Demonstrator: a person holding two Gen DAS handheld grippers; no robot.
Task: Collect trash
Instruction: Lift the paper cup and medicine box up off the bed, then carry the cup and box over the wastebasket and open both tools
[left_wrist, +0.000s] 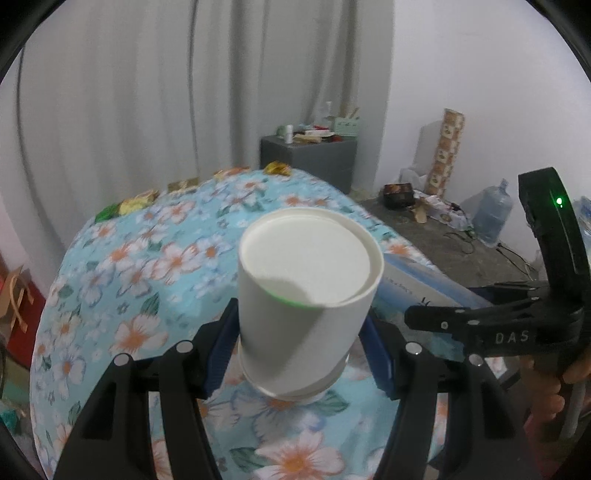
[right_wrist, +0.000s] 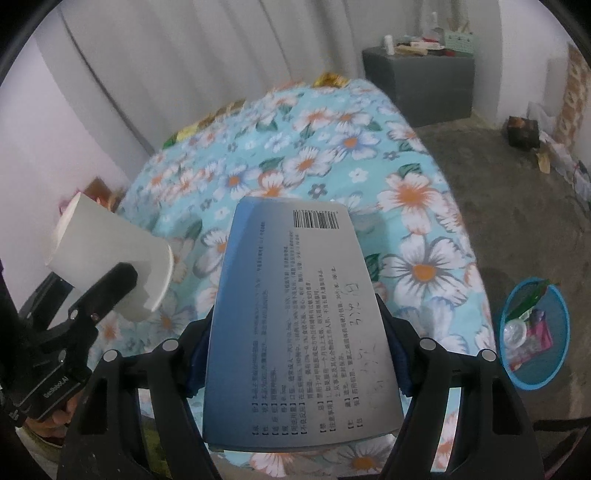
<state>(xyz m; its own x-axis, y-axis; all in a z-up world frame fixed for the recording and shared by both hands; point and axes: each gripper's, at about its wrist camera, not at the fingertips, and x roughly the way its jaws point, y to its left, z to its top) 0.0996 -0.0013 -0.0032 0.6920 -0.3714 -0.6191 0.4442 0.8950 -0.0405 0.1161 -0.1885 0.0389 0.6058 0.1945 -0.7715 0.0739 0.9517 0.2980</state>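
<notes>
left wrist: paper cup (left_wrist: 303, 295) clamped between left hand-held gripper (left_wrist: 301, 354) fingers

Room: pale pleated curtains (left_wrist: 129, 110) along the back; white wall (left_wrist: 480, 74) to the right. Grey cabinet (left_wrist: 310, 158) in the corner, top cluttered. Rough grey floor (right_wrist: 517, 206). Floral turquoise cloth (right_wrist: 314, 162) covering the tabletop.

My left gripper (left_wrist: 301, 350) and right gripper (right_wrist: 295, 354): black skeletal fingers, blue pads, silver round rivets; white lettering, green indicator light.
</notes>
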